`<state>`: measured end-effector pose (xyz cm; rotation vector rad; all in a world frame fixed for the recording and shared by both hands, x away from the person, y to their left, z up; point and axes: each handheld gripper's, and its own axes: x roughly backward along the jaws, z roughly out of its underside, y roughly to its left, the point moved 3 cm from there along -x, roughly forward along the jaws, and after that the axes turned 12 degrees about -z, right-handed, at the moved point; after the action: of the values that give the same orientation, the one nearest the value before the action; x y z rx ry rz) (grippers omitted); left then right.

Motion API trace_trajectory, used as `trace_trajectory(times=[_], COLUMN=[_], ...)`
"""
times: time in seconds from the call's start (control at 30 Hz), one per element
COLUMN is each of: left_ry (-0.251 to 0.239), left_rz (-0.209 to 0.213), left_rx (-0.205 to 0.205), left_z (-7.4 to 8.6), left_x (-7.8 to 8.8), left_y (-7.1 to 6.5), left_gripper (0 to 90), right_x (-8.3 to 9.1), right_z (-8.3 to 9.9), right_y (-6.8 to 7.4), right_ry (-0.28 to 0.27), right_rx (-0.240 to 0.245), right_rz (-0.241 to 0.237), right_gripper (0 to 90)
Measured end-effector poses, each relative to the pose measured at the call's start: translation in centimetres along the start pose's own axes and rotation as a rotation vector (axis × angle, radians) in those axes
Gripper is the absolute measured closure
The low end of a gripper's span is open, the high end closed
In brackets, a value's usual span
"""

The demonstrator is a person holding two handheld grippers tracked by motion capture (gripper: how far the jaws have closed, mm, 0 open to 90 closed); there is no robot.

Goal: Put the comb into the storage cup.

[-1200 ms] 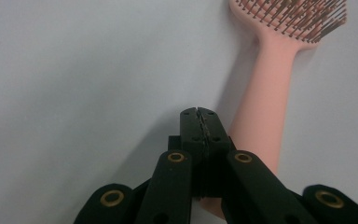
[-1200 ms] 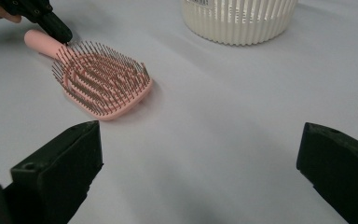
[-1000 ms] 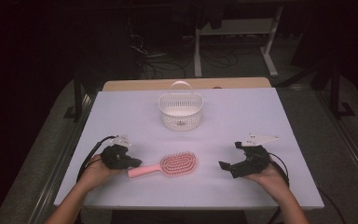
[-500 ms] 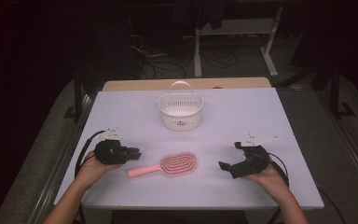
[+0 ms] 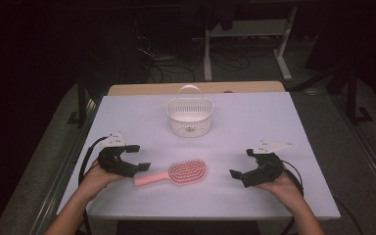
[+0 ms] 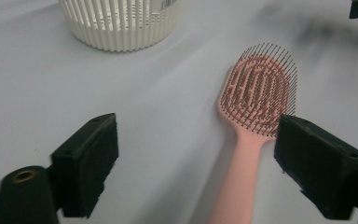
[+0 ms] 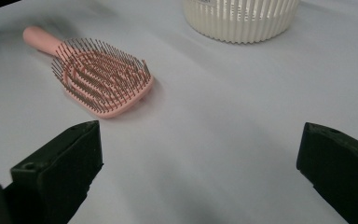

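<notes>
The left claw (image 5: 138,157) has just been opening its jaws, and now they stand wide apart with nothing pressed between them. In the left gripper view the pink hairbrush (image 6: 256,116) has its handle lying on the surface between the two jaws, close to one of them, but the jaws do not squeeze it. This looks like the claw is getting ready to pick the brush up by the handle. The hairbrush lies flat on the white surface (image 5: 274,122), bristles up, in front of the little white basket (image 5: 190,116). The right claw (image 5: 247,164) rests wide open and empty, off to the side of the brush.
</notes>
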<state>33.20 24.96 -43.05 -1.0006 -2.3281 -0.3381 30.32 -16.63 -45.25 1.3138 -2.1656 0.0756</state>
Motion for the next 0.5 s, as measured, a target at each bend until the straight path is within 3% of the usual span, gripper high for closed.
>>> trace_trajectory(times=[0.13,0.3,0.5], left_ry=[-0.012,-0.034,-0.028], left_rz=[0.005,-0.004,0.000], left_rx=[0.004,0.002,-0.009], left_z=[0.06,0.01,0.05], left_x=[-0.04,0.09,-0.01], left_y=[0.09,0.16,0.18], left_gripper=[0.0,0.0,0.0], right_x=[0.00,0.05,0.10], right_z=[0.02,0.03,0.05], right_y=[-0.03,0.01,0.01], right_ry=[0.001,0.001,0.001], right_rx=[0.000,0.002,0.001], right_rz=[0.001,0.003,0.004], right_gripper=[0.0,0.0,0.0])
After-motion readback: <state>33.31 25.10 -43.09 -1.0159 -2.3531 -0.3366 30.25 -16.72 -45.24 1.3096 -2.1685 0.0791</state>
